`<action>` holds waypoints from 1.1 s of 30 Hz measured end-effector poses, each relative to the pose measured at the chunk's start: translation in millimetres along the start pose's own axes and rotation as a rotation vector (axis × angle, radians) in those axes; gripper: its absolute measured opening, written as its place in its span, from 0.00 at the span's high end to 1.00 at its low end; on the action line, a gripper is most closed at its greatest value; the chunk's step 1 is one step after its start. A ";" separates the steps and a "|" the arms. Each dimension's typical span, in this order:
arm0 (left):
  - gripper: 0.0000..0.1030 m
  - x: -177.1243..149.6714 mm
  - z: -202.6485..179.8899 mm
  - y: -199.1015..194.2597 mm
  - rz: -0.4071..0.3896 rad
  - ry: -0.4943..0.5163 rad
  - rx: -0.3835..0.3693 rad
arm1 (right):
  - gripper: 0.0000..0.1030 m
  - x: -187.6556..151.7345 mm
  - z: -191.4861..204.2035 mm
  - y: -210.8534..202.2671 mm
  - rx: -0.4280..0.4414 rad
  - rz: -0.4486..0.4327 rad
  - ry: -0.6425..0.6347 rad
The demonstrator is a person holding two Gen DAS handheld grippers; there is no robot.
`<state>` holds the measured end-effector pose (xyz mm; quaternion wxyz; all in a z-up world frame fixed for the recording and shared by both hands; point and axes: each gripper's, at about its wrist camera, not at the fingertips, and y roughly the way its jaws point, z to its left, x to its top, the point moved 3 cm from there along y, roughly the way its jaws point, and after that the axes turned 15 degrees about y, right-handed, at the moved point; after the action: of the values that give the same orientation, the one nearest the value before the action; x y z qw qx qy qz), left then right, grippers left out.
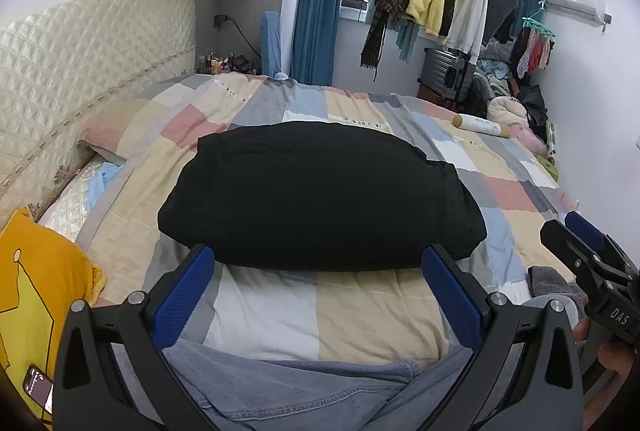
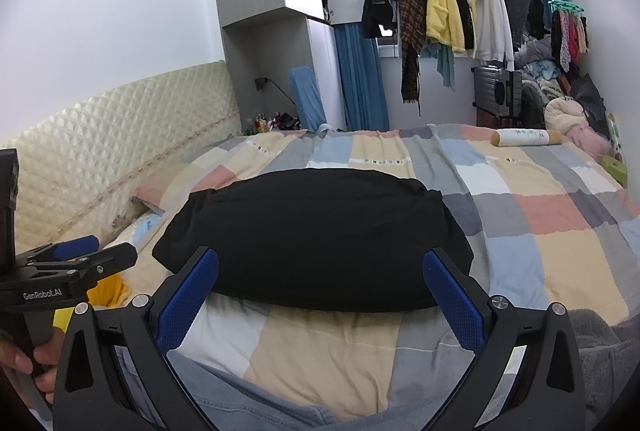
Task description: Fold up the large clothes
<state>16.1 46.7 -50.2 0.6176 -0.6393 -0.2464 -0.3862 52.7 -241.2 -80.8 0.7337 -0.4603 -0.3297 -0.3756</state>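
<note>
A black garment (image 1: 316,195) lies folded into a wide rectangle on the checked bedspread (image 1: 360,315), and the right wrist view shows the same black garment (image 2: 316,235) in the middle of the bedspread (image 2: 540,215). My left gripper (image 1: 318,263) hovers open just short of its near edge, holding nothing. My right gripper (image 2: 320,267) is open too, likewise empty at the near edge. Each view catches the other gripper from the side: the right gripper (image 1: 576,231) and the left gripper (image 2: 100,251).
A yellow garment (image 1: 36,295) lies at the near left with a phone (image 1: 38,391) on it. Blue denim (image 1: 304,391) lies below my fingers. A grey fleece (image 2: 608,359) is near right. A roll (image 2: 524,139) rests at the far right. A padded headboard (image 1: 80,43) lines the left.
</note>
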 end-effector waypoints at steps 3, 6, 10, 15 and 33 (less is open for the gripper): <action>0.00 0.0 -1.7 -1.0 -0.002 0.007 -0.004 | 0.00 -1.4 -1.3 0.2 -0.004 0.001 0.007; 0.00 0.3 -2.0 -2.0 -0.004 0.011 0.004 | 0.00 -2.6 -0.5 0.7 -0.005 0.004 0.008; 0.00 0.7 -2.1 -2.1 -0.009 0.009 -0.002 | 0.00 -4.1 -1.5 0.7 -0.003 0.005 0.003; 0.00 1.8 0.2 -5.4 -0.023 0.001 -0.017 | 0.00 -4.1 -1.4 0.8 -0.001 0.003 0.007; 0.00 1.2 0.1 -4.2 -0.017 0.001 -0.006 | 0.00 -0.7 -2.2 1.0 -0.002 0.013 0.010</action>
<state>13.5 47.1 -46.7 0.6125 -0.6389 -0.2503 -0.3925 53.5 -242.8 -82.6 0.7372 -0.4616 -0.3226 -0.3733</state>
